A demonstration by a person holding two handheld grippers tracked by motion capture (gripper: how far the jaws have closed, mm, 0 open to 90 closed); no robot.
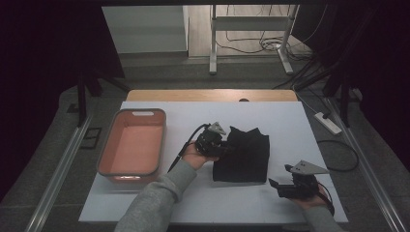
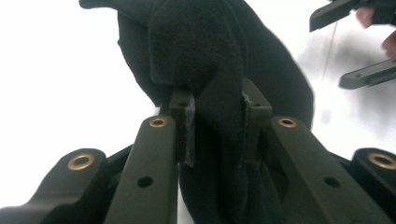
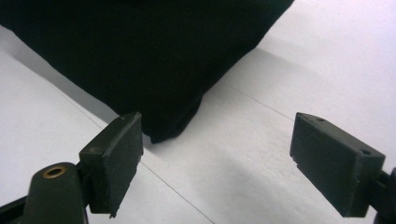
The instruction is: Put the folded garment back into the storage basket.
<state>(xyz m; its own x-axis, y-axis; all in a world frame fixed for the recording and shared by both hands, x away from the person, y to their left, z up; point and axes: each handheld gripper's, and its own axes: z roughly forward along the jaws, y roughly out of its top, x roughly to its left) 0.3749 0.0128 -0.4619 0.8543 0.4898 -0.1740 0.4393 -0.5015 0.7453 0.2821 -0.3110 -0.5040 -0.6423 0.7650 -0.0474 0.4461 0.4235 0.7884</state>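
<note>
We see the left gripper [image 1: 218, 143] closed on a raised fold of the black cloth [image 1: 243, 155]; in the left gripper view the fabric [image 2: 219, 70] is pinched between its two jaws and rises ahead of them. The rest of the cloth lies flat just beyond this gripper, on the white table sheet [image 1: 280, 121]. The right gripper [image 1: 280, 186] holds nothing, its jaws spread wide; the cloth's near corner [image 3: 173, 126] lies just ahead of them, apart from both pads. We count one cloth, two grippers and one pink bin [image 1: 133, 145]. The bin sits behind the left gripper, well apart, and appears empty, though its floor is dim. Nothing stands between either gripper and the cloth.
</note>
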